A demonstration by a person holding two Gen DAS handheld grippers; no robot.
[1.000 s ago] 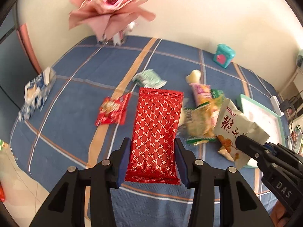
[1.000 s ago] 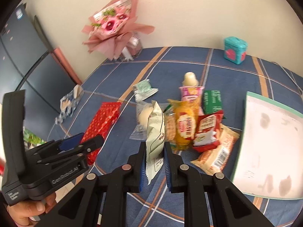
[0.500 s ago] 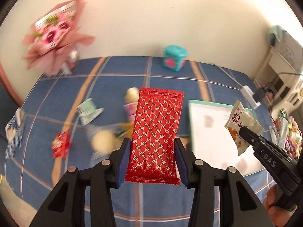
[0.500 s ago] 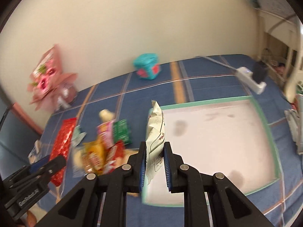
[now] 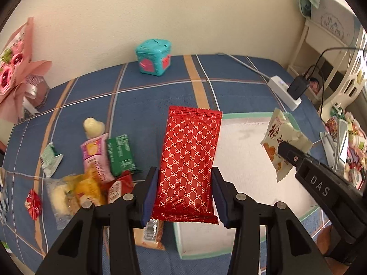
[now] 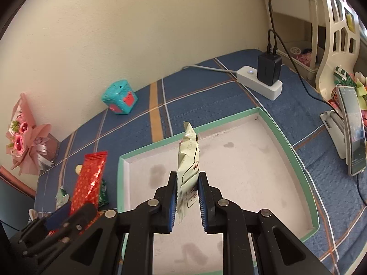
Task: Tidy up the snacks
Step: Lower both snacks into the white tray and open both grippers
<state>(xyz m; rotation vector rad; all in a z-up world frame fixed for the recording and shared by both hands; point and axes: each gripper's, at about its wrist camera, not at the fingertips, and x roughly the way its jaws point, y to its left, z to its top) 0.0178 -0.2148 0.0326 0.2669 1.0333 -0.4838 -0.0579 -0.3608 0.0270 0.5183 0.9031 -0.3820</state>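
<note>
Left claw (image 5: 184, 194) clamped a glossy red patterned packet (image 5: 190, 165); right claw (image 6: 188, 200) clamped a crinkled pale snack bag (image 6: 188, 158).

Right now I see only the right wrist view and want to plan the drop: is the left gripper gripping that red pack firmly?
Observer: Yes. The left gripper has its jaws shut on the long edges of the red pack, which is upright in front of the tray's left edge.
Operator: What lies beside the tray there?
Observer: A pile with a pink tube and a yellow bag, and a small red candy apart from it.
Operator: My bag is edge-on. What's on its face?
Observer: The white bag in the right gripper shows red characters and orange print towards the left camera.
</note>
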